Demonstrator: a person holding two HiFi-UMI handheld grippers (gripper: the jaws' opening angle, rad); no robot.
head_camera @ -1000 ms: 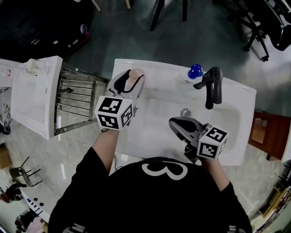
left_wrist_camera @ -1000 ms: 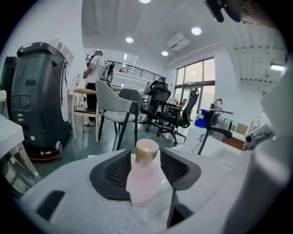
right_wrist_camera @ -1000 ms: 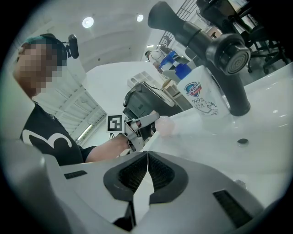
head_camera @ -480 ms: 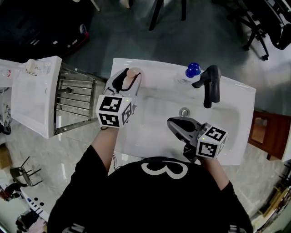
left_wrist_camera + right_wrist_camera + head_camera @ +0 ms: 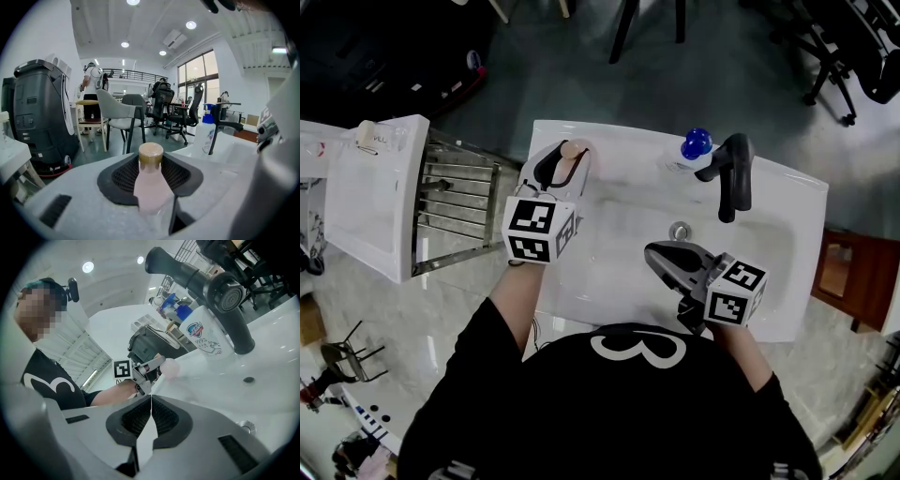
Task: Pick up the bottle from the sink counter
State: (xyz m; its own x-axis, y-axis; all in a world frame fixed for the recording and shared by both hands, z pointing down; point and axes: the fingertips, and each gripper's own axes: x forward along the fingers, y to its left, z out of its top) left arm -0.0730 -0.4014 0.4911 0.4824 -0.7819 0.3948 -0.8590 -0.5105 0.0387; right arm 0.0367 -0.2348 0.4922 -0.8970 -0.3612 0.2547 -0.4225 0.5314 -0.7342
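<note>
A small pale pink bottle [image 5: 575, 148] with a tan cap stands upright on the back left corner of the white sink counter [image 5: 623, 145]. My left gripper [image 5: 566, 161] is around it and its jaws are closing. In the left gripper view the bottle [image 5: 151, 183] fills the gap and both dark pads [image 5: 123, 176] lie against its sides. My right gripper [image 5: 652, 251] hovers over the basin near its front, shut with nothing between its jaws; the right gripper view shows its pads [image 5: 138, 418] meeting. That view also catches the bottle [image 5: 169, 369] in the left gripper [image 5: 149, 367].
A black faucet [image 5: 735, 175] rises at the back of the basin, with a blue-capped soap bottle [image 5: 695, 147] just left of it. The drain [image 5: 681, 231] lies mid-basin. A metal rack [image 5: 455, 202] and a white cabinet [image 5: 370, 197] stand to the left, a brown stool [image 5: 839, 272] to the right.
The left gripper's jaws have narrowed around the bottle, which stays upright on the counter. The right gripper has hardly moved.
</note>
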